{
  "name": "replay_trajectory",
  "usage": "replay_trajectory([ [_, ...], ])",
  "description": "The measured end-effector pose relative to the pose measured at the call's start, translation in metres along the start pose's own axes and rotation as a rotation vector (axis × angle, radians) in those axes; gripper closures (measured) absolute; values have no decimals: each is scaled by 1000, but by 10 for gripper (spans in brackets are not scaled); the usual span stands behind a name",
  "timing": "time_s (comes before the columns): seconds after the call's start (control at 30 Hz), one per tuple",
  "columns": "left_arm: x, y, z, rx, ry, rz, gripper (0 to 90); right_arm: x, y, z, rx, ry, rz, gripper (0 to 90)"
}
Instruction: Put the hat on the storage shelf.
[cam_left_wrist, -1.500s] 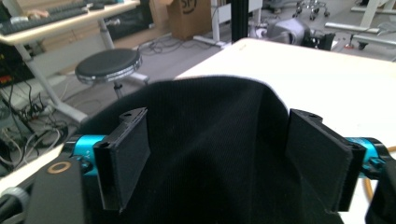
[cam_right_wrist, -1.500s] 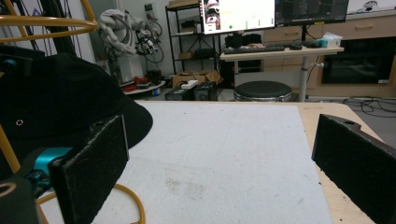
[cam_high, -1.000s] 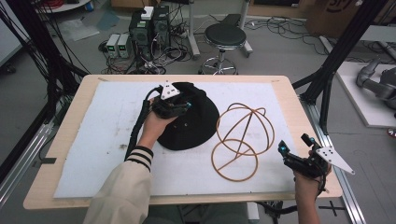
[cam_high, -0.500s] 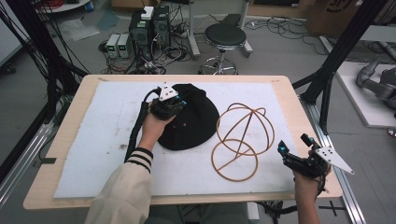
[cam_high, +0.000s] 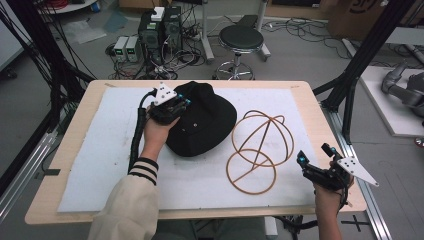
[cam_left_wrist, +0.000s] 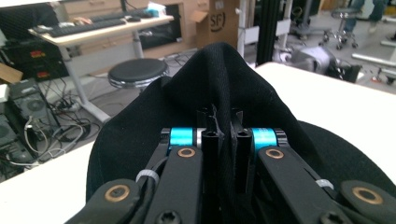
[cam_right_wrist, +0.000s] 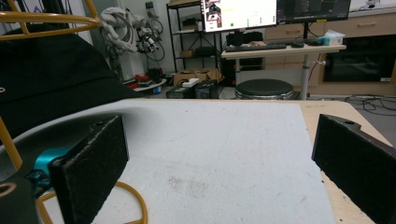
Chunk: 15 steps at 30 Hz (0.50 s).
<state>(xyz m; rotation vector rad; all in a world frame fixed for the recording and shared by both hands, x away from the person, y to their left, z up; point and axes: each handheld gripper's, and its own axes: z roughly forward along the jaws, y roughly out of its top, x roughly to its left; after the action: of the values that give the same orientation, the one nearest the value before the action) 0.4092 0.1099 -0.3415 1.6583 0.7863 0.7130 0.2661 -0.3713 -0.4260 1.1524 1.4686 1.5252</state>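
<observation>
At centre frame on the desk (cam_high: 320, 125), the left gripper (cam_high: 186, 102) has just closed, pinching a fold of the one black hat (cam_high: 210, 125), which hides its jaw tips. One wire frame (cam_high: 257, 150) lies just right. The right gripper (cam_high: 312, 167), lower right, rests spread wide and empty.

Even, soft overhead light is falling across the white mat (cam_high: 100, 165), which is reading bright, with only faint shadows. The black hat (cam_high: 205, 122) is swallowing detail in the high view and the left gripper view. The monitor (cam_right_wrist: 239, 14) is glaring in the right gripper view. The near jaws are blurring slightly; backgrounds are looking soft, and all frames are showing mild compression smear.
</observation>
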Motion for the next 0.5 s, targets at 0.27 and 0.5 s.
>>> replay_trajectory([
  [0.27,7,22,-19,-83,11,-12,865,1,0,1,1,4,-6,34],
  [0.5,5,42,-35,-158,12,-1,865,3,0,1,1,4,-6,34],
])
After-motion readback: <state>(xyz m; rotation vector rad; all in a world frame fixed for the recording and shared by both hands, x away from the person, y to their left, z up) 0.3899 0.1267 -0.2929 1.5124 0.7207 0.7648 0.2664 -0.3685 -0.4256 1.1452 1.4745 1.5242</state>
